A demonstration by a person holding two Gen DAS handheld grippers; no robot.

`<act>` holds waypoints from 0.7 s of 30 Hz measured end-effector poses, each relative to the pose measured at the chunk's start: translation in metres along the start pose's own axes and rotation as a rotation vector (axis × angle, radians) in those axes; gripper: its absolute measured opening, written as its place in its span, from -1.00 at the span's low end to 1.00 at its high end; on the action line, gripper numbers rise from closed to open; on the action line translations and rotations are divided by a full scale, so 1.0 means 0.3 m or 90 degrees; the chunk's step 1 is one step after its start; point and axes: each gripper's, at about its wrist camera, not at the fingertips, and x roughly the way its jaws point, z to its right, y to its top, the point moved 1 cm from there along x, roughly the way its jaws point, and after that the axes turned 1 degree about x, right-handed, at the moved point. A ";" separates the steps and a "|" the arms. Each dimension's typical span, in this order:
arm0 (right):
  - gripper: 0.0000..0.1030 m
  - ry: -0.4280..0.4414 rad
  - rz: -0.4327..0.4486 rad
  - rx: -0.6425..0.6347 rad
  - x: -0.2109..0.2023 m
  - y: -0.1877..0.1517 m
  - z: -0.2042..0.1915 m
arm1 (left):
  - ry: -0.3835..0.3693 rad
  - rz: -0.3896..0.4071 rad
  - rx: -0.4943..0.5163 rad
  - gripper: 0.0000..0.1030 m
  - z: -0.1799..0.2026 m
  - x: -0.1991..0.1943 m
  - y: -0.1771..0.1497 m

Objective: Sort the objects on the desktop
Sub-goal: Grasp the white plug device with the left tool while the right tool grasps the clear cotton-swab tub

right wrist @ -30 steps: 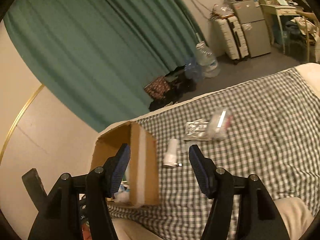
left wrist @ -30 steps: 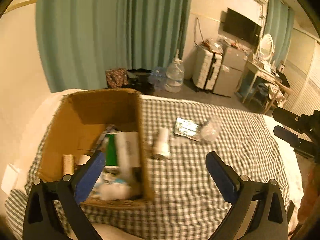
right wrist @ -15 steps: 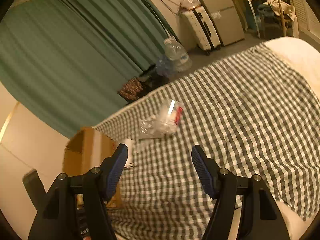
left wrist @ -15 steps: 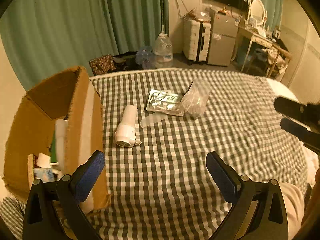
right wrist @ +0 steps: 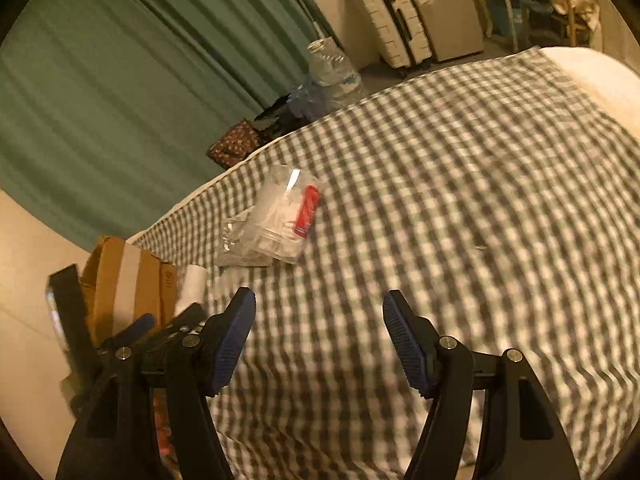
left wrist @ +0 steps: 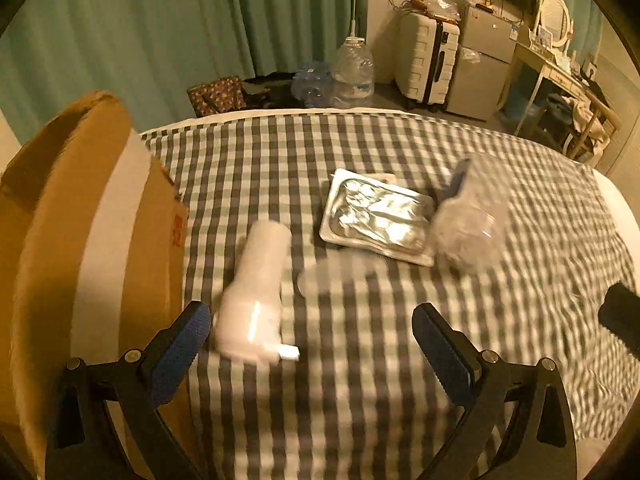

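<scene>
Jaws of both grippers spread, empty; cardboard box (left wrist: 92,240) print and clear container's (right wrist: 286,216) red label unreadable.

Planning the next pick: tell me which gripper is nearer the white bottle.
Left. The left gripper is open right at the white bottle; the right gripper hovers farther right, over bare cloth.

**No legible writing in either view**

Nothing here can be read. The cardboard box (left wrist: 96,248) carries a red printed mark on its side at about 9 o'clock in the left wrist view, too blurred to make out. In the right wrist view a clear plastic bag (right wrist: 280,220) at about 11 o'clock shows a red label with pale marks on it, too small and smeared to decipher.
</scene>
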 end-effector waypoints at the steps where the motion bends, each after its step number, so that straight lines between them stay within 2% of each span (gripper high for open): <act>1: 0.29 0.006 -0.003 0.001 0.013 0.013 -0.011 | 0.006 -0.001 0.004 1.00 -0.001 0.016 0.009; 7: 0.29 0.022 -0.014 0.018 0.183 0.131 -0.095 | 0.040 -0.006 0.032 1.00 -0.004 0.105 0.029; 11: 0.29 -0.027 -0.030 0.040 0.311 0.172 -0.105 | 0.067 -0.017 0.062 1.00 0.004 0.165 0.017; 13: 0.29 -0.050 -0.039 0.033 0.353 0.181 -0.113 | 0.052 -0.018 0.069 1.00 0.010 0.172 0.011; 16: 0.29 -0.035 -0.046 0.032 0.400 0.193 -0.130 | 0.012 -0.026 0.049 1.00 -0.013 0.187 0.003; 17: 0.30 -0.036 -0.053 0.032 0.421 0.195 -0.132 | -0.004 -0.029 0.043 0.95 -0.020 0.189 -0.001; 19: 0.30 -0.038 -0.077 0.034 0.468 0.196 -0.129 | -0.015 -0.035 0.025 0.70 -0.040 0.191 -0.007; 21: 0.33 -0.029 -0.096 0.034 0.513 0.184 -0.123 | -0.037 -0.061 -0.002 0.22 -0.077 0.197 -0.017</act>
